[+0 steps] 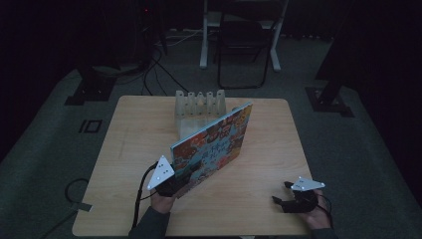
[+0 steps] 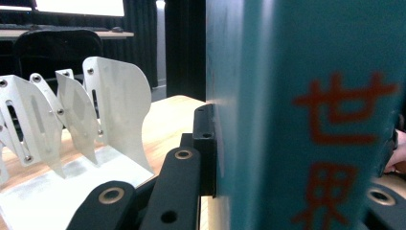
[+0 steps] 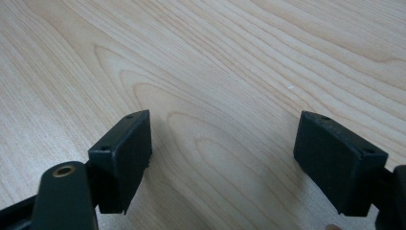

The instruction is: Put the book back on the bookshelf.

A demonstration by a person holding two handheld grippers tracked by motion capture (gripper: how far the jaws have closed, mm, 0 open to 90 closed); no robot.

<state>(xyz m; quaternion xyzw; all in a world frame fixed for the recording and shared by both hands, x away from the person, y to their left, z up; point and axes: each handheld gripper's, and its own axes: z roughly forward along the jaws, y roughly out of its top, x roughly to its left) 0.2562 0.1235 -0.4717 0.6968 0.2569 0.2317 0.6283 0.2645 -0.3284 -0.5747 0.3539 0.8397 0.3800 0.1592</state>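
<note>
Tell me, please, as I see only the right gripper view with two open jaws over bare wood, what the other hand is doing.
Observer: The left gripper is shut on a picture book, holding it on edge near the table's middle.
Operator: Thank you. Is anything behind the book?
Observer: Yes, a white rack with upright dividers stands at the table's far side, beyond the book.
Operator: And where is my right gripper relative to all that?
Observer: The right gripper sits near the table's front right corner, apart from the book and the rack, with nothing between its jaws.
</note>
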